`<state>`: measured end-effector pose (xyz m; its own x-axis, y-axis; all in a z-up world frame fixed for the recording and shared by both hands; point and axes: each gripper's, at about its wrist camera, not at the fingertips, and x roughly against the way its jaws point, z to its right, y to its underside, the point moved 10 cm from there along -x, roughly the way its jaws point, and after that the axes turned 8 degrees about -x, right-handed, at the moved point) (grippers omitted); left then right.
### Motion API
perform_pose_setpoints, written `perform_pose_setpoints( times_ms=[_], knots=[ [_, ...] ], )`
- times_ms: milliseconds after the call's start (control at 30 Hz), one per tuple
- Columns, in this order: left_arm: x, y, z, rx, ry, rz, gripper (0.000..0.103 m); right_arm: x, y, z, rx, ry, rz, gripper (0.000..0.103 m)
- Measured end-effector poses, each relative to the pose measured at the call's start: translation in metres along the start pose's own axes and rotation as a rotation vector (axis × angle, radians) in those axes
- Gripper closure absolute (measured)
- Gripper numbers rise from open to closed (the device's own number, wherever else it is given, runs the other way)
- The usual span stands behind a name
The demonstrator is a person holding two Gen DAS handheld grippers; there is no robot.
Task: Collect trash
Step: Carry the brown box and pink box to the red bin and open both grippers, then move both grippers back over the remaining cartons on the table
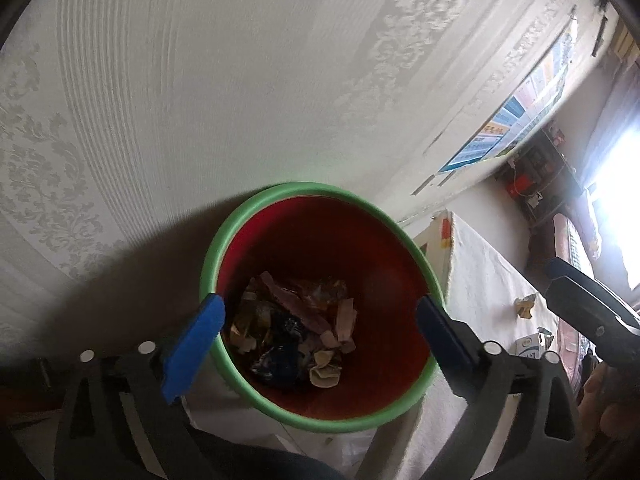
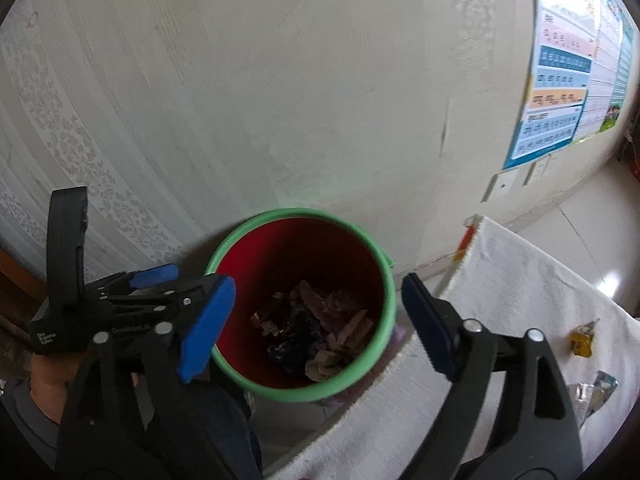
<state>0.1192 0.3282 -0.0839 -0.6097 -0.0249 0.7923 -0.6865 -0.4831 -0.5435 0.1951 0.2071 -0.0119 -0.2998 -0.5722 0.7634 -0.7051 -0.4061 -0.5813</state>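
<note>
I have both sets of jaws spread wide with nothing between the pads. Beneath my left gripper (image 1: 320,316) and my right gripper (image 2: 316,316) sits the red bin (image 1: 224,248), the trash (image 1: 296,332) piled on its bottom. Beyond my right jaw, a yellow wrapper (image 2: 582,342) lies on the white cloth (image 2: 520,280).

Home room: damask wallpaper (image 1: 48,184), learning poster (image 2: 560,92), cloth-covered table (image 2: 520,280), cluttered shelf (image 1: 536,168).
</note>
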Motion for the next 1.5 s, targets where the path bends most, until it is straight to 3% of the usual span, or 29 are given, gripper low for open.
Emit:
perform_pose_setpoints(
  times_ms=[167,433,1000,1233,1500],
  knots=[
    [0.015,0.0,0.024,-0.031,0.01,0.015,0.008,0.03,0.007,0.012,-0.018,0.027,0.033,0.008],
    [0.046,0.002,0.084,-0.098,0.036,0.055,0.008,0.088,0.022,0.041,-0.044,0.064,0.098,0.007],
    [0.068,0.03,0.249,-0.319,0.152,0.064,0.008,0.212,0.08,0.182,-0.198,0.252,0.215,0.006],
    [0.075,0.035,0.296,-0.396,0.19,0.063,0.008,0.237,0.104,0.23,-0.276,0.316,0.221,0.006],
    [0.05,0.049,0.341,-0.43,0.234,-0.012,0.008,0.245,0.12,0.263,-0.318,0.344,0.206,0.006]
  ],
)
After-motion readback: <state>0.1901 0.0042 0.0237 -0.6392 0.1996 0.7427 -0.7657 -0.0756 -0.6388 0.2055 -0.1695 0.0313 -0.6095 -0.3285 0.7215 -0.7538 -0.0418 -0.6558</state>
